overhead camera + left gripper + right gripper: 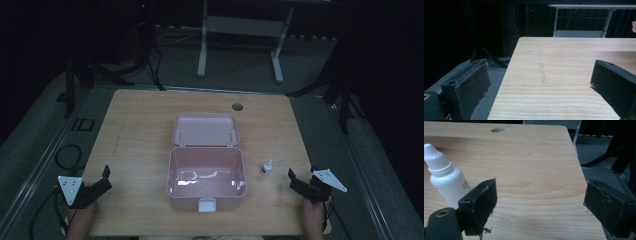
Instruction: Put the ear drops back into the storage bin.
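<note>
An open pink box [172,172] stands at the middle of the wooden table [140,125], its lid [205,130] laid back flat behind it and its inside empty. A small white dropper bottle [267,168] stands upright to the right of the box. My right gripper [301,172] is open near the front right corner, just right of the bottle. In the right gripper view the bottle [445,180] stands outside the left jaw, with nothing in the right gripper [541,187]. At the table's front left edge my left gripper [97,184] is open and empty.
In the left gripper view the left gripper [540,72] straddles the table's left edge [506,75], its left jaw over the floor. A cable hole [237,106] sits near the far edge. Stands and another table's legs [202,50] are beyond.
</note>
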A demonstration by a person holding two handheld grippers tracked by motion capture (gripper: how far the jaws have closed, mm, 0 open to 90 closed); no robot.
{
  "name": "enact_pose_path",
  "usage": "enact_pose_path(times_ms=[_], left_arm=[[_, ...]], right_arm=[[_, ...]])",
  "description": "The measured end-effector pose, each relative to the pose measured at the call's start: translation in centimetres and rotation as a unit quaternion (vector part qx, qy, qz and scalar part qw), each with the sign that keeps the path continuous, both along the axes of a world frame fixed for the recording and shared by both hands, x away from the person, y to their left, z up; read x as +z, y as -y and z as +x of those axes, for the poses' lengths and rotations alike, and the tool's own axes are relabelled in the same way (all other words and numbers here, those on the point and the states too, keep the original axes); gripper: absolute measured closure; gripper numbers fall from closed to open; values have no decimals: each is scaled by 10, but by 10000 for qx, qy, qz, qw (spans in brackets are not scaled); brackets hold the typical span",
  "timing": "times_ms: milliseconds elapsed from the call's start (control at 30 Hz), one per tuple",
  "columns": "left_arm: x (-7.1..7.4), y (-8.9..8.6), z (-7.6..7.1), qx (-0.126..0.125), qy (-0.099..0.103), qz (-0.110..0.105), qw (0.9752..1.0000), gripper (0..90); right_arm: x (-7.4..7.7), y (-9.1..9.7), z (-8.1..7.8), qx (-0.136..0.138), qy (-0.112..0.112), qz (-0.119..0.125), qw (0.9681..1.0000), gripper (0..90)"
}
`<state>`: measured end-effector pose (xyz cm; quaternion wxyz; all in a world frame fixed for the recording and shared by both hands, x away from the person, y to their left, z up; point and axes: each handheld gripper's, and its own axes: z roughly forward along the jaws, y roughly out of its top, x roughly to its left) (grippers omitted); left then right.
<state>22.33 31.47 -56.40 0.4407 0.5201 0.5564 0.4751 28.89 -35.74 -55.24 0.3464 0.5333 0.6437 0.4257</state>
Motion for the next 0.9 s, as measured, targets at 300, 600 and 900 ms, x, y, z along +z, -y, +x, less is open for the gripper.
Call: enact_pose_path(times_ms=[300,600,900], left_arm=[[0,0,0,23,-7,-18,10000,24],[0,0,0,11,6,-41,10000,24],[0,-1,0,-8,20,-52,10000,24]], right_arm=[[0,-5,3,92,-164,-261,9995,109],[5,-3,9,434,-931,48,9947,110],[24,-4,17,744,-2381,-706,9658,109]])
